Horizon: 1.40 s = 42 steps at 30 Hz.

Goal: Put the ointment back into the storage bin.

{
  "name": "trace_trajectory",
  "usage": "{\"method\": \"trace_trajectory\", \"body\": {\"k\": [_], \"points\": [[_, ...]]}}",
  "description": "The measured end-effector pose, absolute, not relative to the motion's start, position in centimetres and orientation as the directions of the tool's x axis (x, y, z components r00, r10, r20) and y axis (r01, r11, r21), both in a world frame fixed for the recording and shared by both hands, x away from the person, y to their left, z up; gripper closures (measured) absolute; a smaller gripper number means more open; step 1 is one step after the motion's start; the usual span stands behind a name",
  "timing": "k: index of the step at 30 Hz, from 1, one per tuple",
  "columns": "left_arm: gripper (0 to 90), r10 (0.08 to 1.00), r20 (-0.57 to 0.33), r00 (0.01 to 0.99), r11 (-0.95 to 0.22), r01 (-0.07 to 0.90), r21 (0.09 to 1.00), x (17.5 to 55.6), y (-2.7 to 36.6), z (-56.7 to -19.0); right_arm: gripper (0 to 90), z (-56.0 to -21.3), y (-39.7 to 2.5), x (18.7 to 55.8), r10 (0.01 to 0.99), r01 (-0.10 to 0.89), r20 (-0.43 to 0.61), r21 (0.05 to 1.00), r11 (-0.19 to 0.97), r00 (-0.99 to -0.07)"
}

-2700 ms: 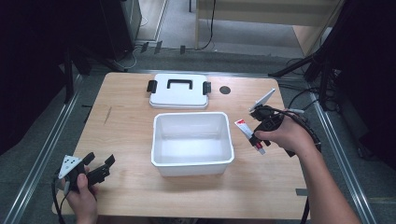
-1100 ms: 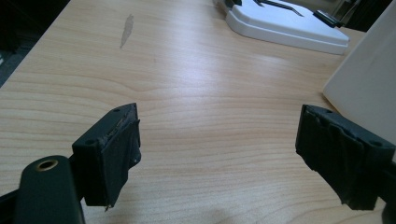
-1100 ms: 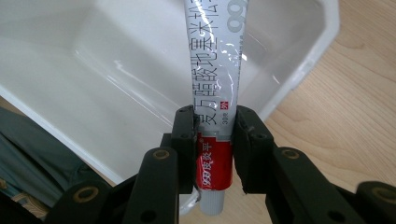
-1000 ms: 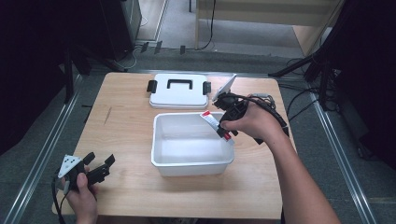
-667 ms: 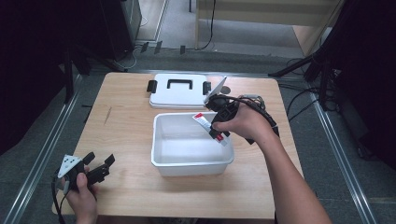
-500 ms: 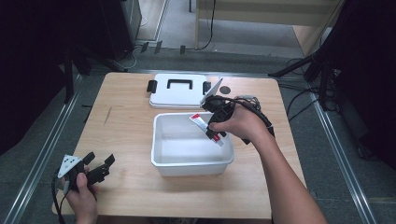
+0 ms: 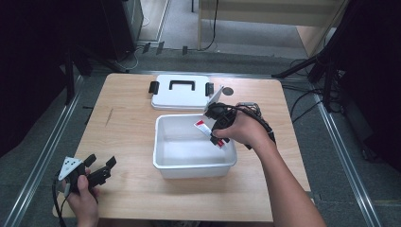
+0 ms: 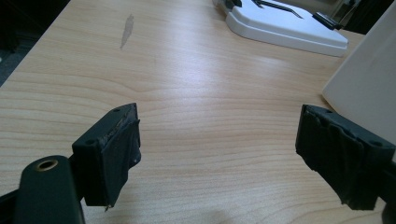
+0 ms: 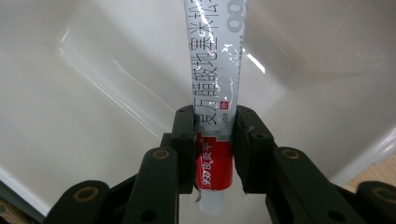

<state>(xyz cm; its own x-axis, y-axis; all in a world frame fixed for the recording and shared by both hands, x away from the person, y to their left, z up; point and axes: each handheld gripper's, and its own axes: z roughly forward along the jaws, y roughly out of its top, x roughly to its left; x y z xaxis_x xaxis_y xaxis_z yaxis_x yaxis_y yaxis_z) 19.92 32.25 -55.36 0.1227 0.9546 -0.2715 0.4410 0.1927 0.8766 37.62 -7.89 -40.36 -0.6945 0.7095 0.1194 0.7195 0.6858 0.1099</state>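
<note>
Wooden tabletop (image 7: 123,127), dark surroundings. Ointment tube (image 9: 215,93), silver with red end, held over white bin (image 7: 163,163) interior, clamped between right gripper (image 9: 214,140) fingers (image 9: 184,140). White lid (image 7: 182,97) with black handle just behind bin. Left gripper (image 8: 219,154) near front left corner, fingers (image 8: 112,149) spread wide, grasping nothing.

The table (image 8: 196,107) is surfaced in pale wood grain with a smooth, faintly sheened finish. The bin (image 9: 70,93) is made of glossy white plastic, and the tube (image 9: 217,88) is seen to be glossy, apparently laminated foil or plastic. The jaws of the left gripper (image 8: 233,163) are faced with matt black, slightly rough padding.
</note>
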Motion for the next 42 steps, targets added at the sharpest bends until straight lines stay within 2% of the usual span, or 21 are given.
{"method": "trace_trajectory", "body": {"k": [21,28,42], "points": [[14.7,0.954,-0.272,0.123,0.192,0.441,0.876,19.9,32.2,-55.4,72.6,-42.9,-6.6,36.9,0.647,0.644,-0.006,0.100,0.759,-0.762],[14.7,0.955,-0.272,0.122,0.193,0.442,0.876,19.9,32.3,-55.4,72.4,-44.1,-6.0,36.8,0.624,0.620,-0.006,0.110,0.777,-0.781],[14.7,0.954,-0.273,0.122,0.194,0.442,0.876,19.9,32.3,-55.4,72.1,-46.1,-5.3,36.7,0.597,0.595,-0.052,0.044,0.802,-0.801]]}}
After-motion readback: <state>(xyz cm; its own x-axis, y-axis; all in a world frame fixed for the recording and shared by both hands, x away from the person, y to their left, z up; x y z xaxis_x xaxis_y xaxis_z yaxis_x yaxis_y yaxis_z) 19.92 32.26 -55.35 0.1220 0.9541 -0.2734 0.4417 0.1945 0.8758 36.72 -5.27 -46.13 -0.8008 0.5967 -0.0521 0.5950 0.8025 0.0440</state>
